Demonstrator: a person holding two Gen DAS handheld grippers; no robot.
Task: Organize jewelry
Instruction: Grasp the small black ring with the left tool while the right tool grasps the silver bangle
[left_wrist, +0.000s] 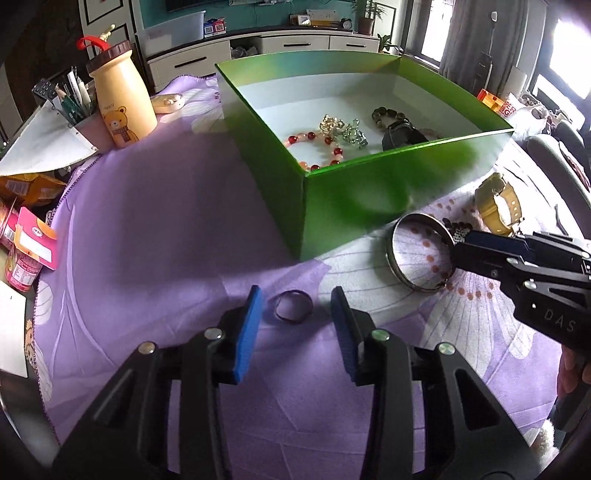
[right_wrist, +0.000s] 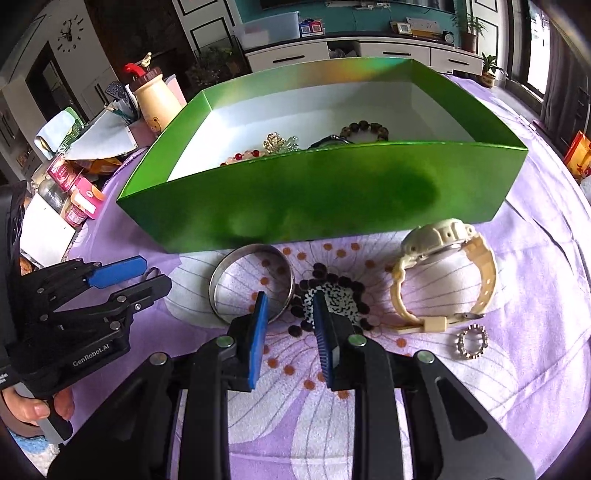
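Left wrist view: the left gripper (left_wrist: 295, 299) points down at the table (left_wrist: 155, 236), which is covered by a purple flowered cloth. Its blue-padded jaws stand apart on either side of a small metal ring (left_wrist: 293, 305) lying on the cloth; the pads do not touch it. Beyond stands the open green box (left_wrist: 369, 192), white inside, holding a red bead bracelet (left_wrist: 317, 150), a gold and silver ornament cluster (left_wrist: 341, 130), a dark bead bracelet (left_wrist: 390, 116) and a dark watch (left_wrist: 400, 134). To the right of the box a silver bangle (left_wrist: 419, 253) lies on the cloth, and the right gripper (left_wrist: 458, 253) reaches in over its far rim. A yellow watch (left_wrist: 498, 208) lies further right. At the left stands a cream bear bottle (left_wrist: 122, 99) with a brown cap.

Right wrist view: the right gripper (right_wrist: 291, 306) hangs over the cloth with its jaws partly apart, clamped on nothing; whether the tips touch anything below I cannot tell. Its left pad overlaps the near rim of the silver bangle (right_wrist: 251, 284), and its right pad sits over a black-and-white beaded piece (right_wrist: 341, 297) ringed by a dark bead string (right_wrist: 328, 275). To the right lie the cream-yellow watch (right_wrist: 443, 277) and, nearer, a small sparkly ring (right_wrist: 472, 341). The green box (right_wrist: 317, 199) stands just behind the bangle. At the left the left gripper (right_wrist: 147, 275) is held by a hand (right_wrist: 37, 406), with a thin loop showing between its jaws.
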